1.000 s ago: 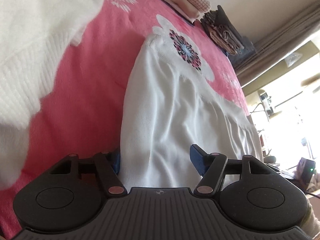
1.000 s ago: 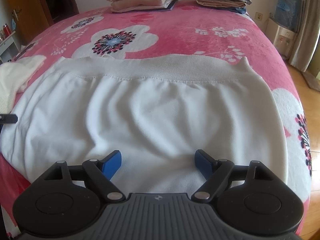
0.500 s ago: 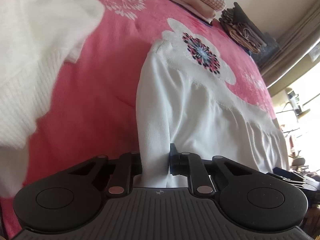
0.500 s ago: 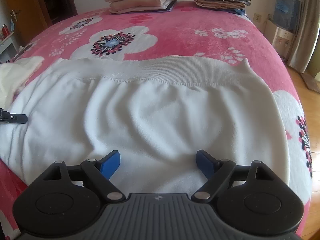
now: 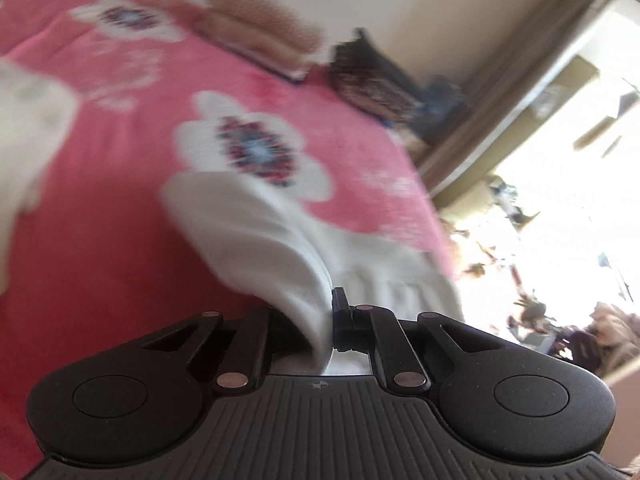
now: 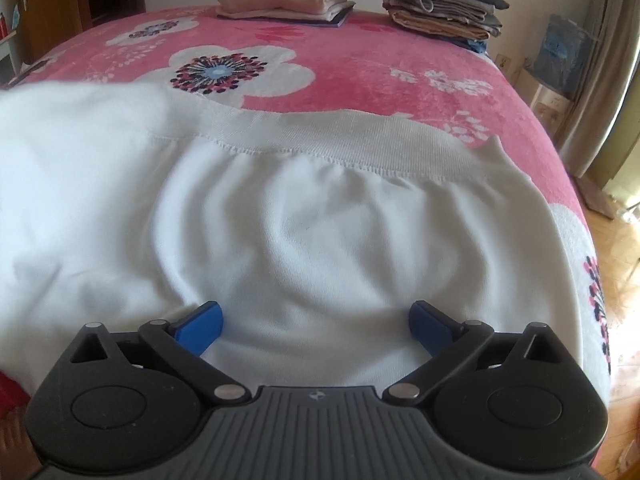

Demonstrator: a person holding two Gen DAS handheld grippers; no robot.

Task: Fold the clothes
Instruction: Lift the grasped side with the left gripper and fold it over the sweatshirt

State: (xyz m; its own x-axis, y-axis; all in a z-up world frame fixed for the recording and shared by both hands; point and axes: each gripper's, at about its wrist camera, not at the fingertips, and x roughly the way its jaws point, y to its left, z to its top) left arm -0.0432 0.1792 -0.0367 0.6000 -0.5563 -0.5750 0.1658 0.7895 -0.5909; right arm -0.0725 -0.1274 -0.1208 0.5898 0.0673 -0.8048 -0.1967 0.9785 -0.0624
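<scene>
Left gripper (image 5: 326, 322), jaws just closed, pinched the white garment (image 6: 320, 240) edge; right gripper (image 6: 316, 320), jaws widening, gaped empty at lower centre. Carry the edge across evenly, avoiding bunching.

Left gripper (image 5: 326, 320): jaws just closed, now pinching a fold of white garment (image 5: 280, 264). Right gripper (image 6: 316, 320): jaws just widened, fully apart, gripping nothing.

Pink floral blanket (image 6: 360, 64); curtain (image 6: 600, 92) right; wooden door (image 6: 44, 12) left.
</scene>
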